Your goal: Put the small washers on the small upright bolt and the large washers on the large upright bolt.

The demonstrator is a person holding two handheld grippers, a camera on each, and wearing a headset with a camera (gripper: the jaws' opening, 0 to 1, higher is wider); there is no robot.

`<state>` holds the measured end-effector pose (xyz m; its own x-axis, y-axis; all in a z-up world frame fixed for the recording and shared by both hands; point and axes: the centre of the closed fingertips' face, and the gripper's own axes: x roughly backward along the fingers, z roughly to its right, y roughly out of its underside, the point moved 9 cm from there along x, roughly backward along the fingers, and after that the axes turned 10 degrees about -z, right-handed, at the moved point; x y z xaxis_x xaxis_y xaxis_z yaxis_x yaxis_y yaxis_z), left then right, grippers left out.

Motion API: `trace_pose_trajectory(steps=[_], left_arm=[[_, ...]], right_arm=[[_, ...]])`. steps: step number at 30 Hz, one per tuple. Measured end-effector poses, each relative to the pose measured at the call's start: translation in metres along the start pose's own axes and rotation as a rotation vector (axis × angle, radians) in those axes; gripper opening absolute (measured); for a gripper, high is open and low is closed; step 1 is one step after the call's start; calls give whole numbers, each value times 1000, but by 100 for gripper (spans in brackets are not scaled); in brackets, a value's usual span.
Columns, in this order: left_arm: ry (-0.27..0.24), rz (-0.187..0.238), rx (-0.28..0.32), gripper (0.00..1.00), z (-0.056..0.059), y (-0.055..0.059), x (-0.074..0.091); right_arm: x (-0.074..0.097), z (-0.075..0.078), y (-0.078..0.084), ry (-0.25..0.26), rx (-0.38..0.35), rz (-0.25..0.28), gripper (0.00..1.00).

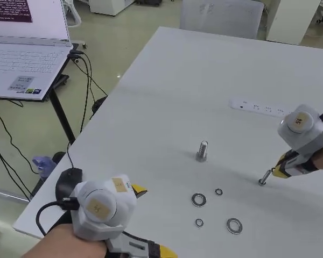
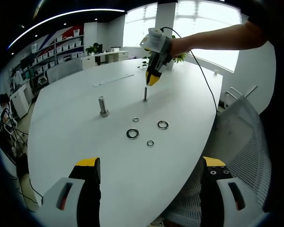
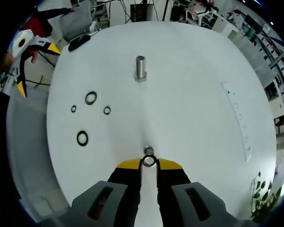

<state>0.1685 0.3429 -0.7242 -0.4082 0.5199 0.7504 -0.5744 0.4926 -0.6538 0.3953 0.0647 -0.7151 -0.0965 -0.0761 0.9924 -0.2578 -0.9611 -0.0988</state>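
Our right gripper [image 1: 277, 172] is pinched shut on a small washer [image 3: 149, 161], holding it right at the top of the small upright bolt [image 1: 264, 178]. Our left gripper [image 2: 149, 163] hangs wide open over the counter's [image 1: 204, 91] near edge. Four loose washers [image 1: 194, 200], two large and two small, lie near the large upright bolt [image 1: 202, 150].

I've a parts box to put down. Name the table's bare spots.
Free: the broad stretch beyond the large bolt, left of the power strip. Crowded: the near patch where the washers lie, beside the right claw on the small bolt.
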Motion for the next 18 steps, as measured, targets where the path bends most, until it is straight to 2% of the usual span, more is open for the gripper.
trace_pose_trajectory(steps=[6, 9, 18], left_arm=[[-6, -1, 3, 87, -4, 0, 1], [0, -19, 5, 85, -5, 3, 0], [8, -19, 10, 85, -6, 4, -3]], right_arm=[[-5, 2, -6, -6, 9, -8, 12], [-9, 3, -6, -7, 12, -17, 12], [-15, 4, -7, -22, 6, -30, 12]])
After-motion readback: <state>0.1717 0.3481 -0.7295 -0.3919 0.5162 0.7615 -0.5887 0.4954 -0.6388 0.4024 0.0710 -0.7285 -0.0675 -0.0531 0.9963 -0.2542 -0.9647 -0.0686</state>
